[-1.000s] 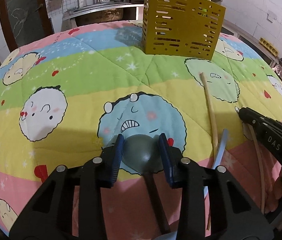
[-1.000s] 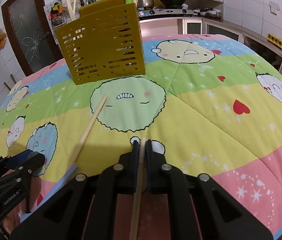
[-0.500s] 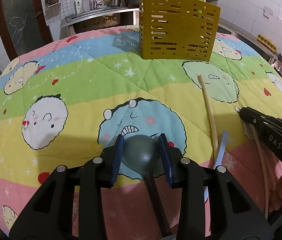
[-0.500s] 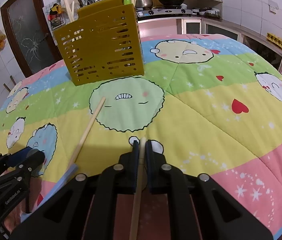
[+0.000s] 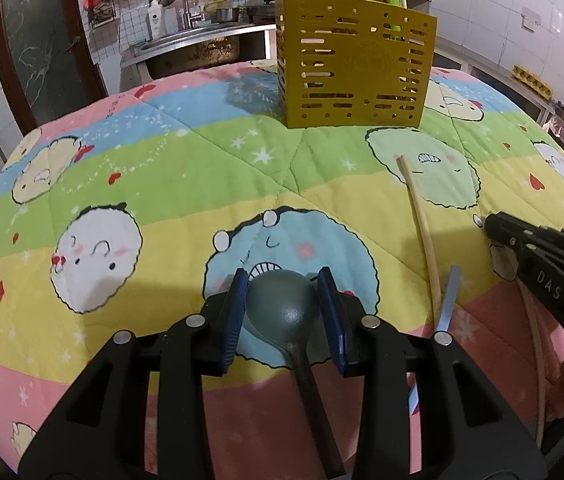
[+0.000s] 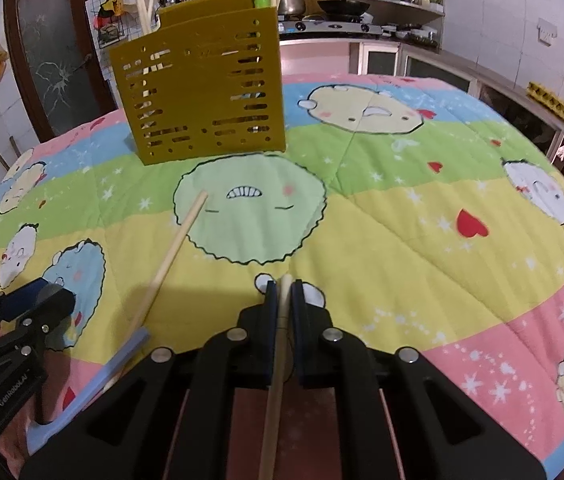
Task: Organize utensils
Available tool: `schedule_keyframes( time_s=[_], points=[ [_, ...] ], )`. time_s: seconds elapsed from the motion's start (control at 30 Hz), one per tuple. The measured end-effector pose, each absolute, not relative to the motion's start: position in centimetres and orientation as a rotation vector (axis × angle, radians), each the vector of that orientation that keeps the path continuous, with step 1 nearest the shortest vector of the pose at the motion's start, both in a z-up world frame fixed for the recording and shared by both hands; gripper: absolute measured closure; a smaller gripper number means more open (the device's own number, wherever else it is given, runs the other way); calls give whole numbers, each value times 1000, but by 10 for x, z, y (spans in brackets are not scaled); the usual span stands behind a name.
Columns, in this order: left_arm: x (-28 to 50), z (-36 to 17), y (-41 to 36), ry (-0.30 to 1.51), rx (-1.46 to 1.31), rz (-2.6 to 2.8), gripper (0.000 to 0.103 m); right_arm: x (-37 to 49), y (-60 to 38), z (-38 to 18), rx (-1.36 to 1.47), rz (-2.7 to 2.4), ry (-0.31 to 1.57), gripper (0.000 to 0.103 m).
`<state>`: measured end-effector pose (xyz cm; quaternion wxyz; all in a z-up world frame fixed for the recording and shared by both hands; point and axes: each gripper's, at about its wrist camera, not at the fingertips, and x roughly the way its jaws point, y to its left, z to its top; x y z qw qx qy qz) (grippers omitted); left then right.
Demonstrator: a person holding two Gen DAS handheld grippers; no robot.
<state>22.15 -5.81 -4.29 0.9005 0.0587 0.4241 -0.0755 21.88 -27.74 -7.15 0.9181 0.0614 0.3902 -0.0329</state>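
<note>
Two grippers are gripping utensils above the quilt [image 5: 162,184]; left gripper [image 5: 284,304] is clamping a spoon [image 5: 282,304]; right gripper [image 6: 281,304] is pinching a chopstick [image 6: 278,360]; another chopstick [image 6: 170,256] is lying before the yellow caddy [image 6: 202,92].

both wrist views low, angled down, sharing yellow utensil holder [image 5: 356,64] [image 6: 202,92].

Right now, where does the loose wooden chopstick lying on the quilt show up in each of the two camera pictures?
Left wrist view: the loose chopstick lies right of centre, running from the green face down toward a light blue strip.
Right wrist view: it lies left of centre, slanting down from the same green face.
Shared landmark: the yellow slotted holder standing at the far end of the quilt.
</note>
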Motion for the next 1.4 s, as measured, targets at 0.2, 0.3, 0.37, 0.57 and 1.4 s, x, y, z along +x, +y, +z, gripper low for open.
schedule_keyframes(
  time_s=[0.2,0.3,0.37,0.57,1.4],
  points=[
    [224,-25,-53,815,123,-165,68,220,-283,-55,126,-80,778,96],
    [230,-9,-49,767,108,-176,68,222,-286,-42,105,-101,746,96],
    [233,0,-48,740,99,-180,68,224,-288,-34,102,-107,728,96],
    [247,29,-45,660,58,-194,68,231,-295,-15,108,-114,665,96],
    [280,43,-50,592,89,-209,68,267,-294,-61,61,-125,847,62]
  ],
)
